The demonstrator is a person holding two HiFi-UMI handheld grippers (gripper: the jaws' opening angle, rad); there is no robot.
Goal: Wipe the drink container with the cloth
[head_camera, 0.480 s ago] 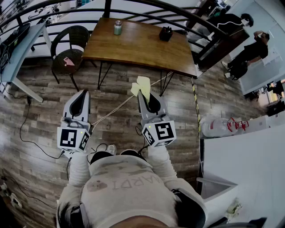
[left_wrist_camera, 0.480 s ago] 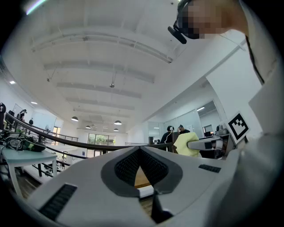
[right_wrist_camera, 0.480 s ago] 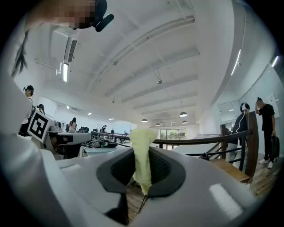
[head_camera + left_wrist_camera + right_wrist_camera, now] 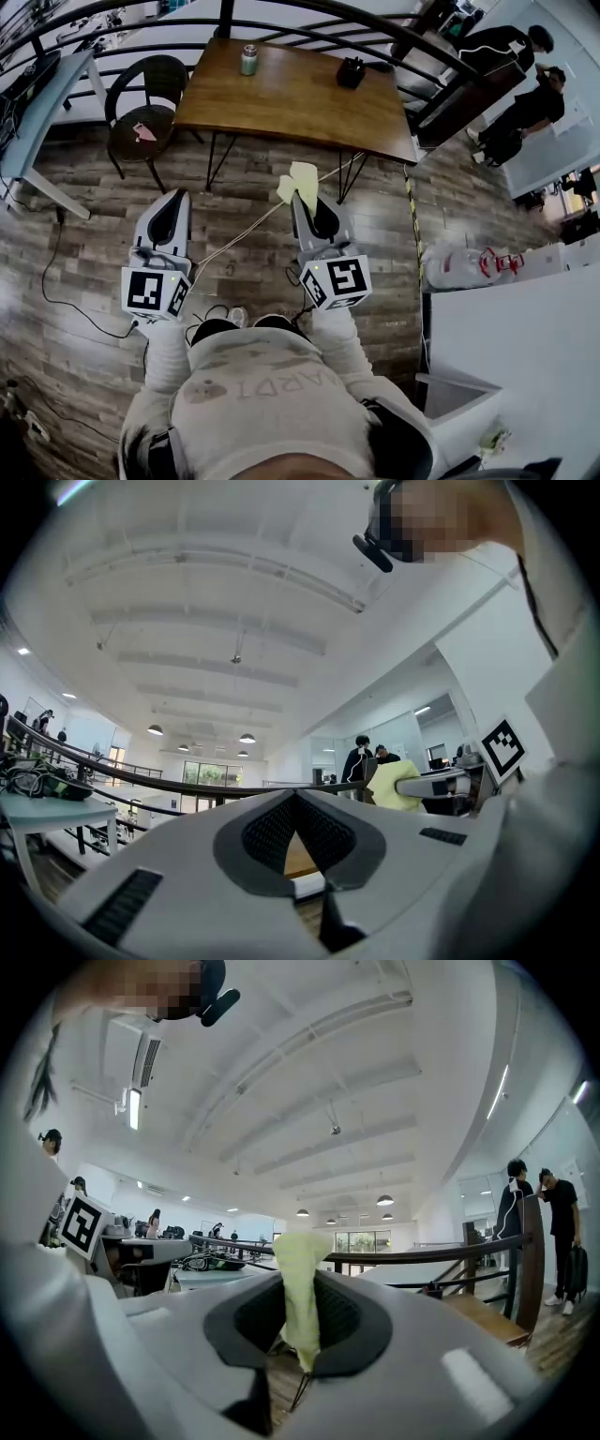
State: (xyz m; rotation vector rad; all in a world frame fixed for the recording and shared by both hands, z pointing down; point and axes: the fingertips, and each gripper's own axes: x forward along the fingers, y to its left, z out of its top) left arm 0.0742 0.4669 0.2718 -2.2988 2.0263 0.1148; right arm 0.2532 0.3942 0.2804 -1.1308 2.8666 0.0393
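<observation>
I hold the pale yellow cloth [image 4: 296,180] pinched in my right gripper [image 4: 306,204], kept ready for wiping; my left gripper [image 4: 295,803] is closed on nothing. The green metal drink can [image 4: 248,59] stands on the brown wooden table [image 4: 300,98], well ahead, not yet reached

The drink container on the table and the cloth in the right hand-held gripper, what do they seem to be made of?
Drink container: probably metal, a greenish body with a pale silvery top; too small to be sure. Cloth: soft thin fabric, pale yellow, matte; it folds limply where the right hand-held gripper pinches it.
</observation>
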